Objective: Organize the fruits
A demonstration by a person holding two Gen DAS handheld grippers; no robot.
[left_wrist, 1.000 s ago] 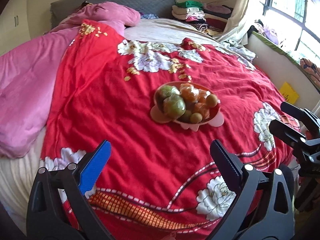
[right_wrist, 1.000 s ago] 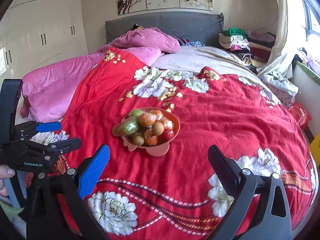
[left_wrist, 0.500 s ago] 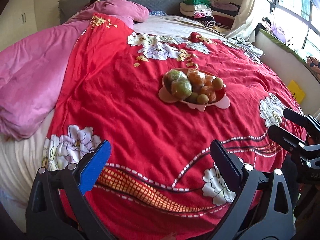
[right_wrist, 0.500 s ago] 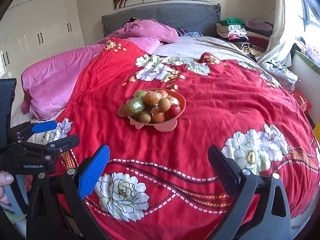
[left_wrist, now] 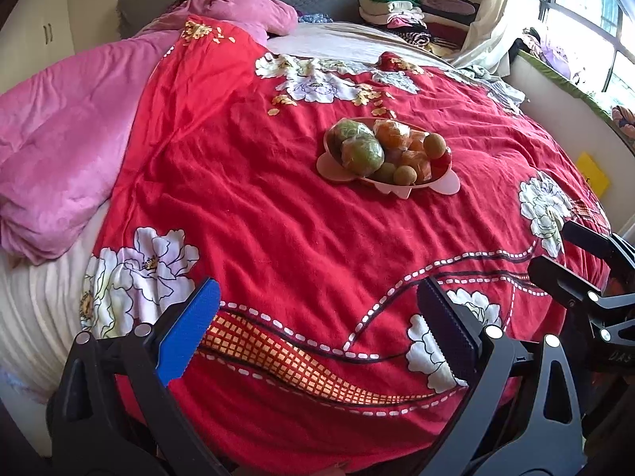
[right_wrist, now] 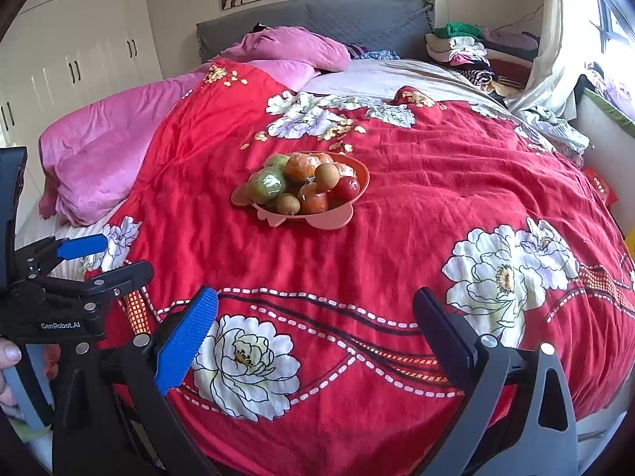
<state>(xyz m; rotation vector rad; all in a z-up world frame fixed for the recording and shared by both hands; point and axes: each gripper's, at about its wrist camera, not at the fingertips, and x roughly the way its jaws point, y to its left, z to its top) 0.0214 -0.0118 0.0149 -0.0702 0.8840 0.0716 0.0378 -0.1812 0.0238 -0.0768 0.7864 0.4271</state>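
Observation:
A pink bowl [left_wrist: 444, 184] [right_wrist: 337, 220] heaped with fruit sits mid-bed on the red floral quilt [left_wrist: 278, 218] [right_wrist: 416, 206]. In it I see plastic-wrapped green fruit [left_wrist: 363, 152] [right_wrist: 266, 185], wrapped oranges [left_wrist: 391, 133] [right_wrist: 300, 166], small brown round fruits [left_wrist: 434, 145] [right_wrist: 327, 176] and a red one [right_wrist: 348, 188]. My left gripper [left_wrist: 317, 317] hangs open at the foot of the bed, far short of the bowl, nothing between its fingers. My right gripper [right_wrist: 315, 317] is open and empty as well, beside it; each shows at the other view's edge.
A pink duvet [left_wrist: 59, 139] [right_wrist: 103, 146] is bunched along the left of the bed. Folded clothes [left_wrist: 397, 12] [right_wrist: 464, 45] are stacked by the grey headboard [right_wrist: 317, 20]. White wardrobes [right_wrist: 79, 47] line the left wall; a window ledge [left_wrist: 563, 79] runs along the right.
Both grippers have pulled back from the bowl toward the foot of the bed; the bowl looks farther away and more of the quilt's near edge shows. Both stay open.

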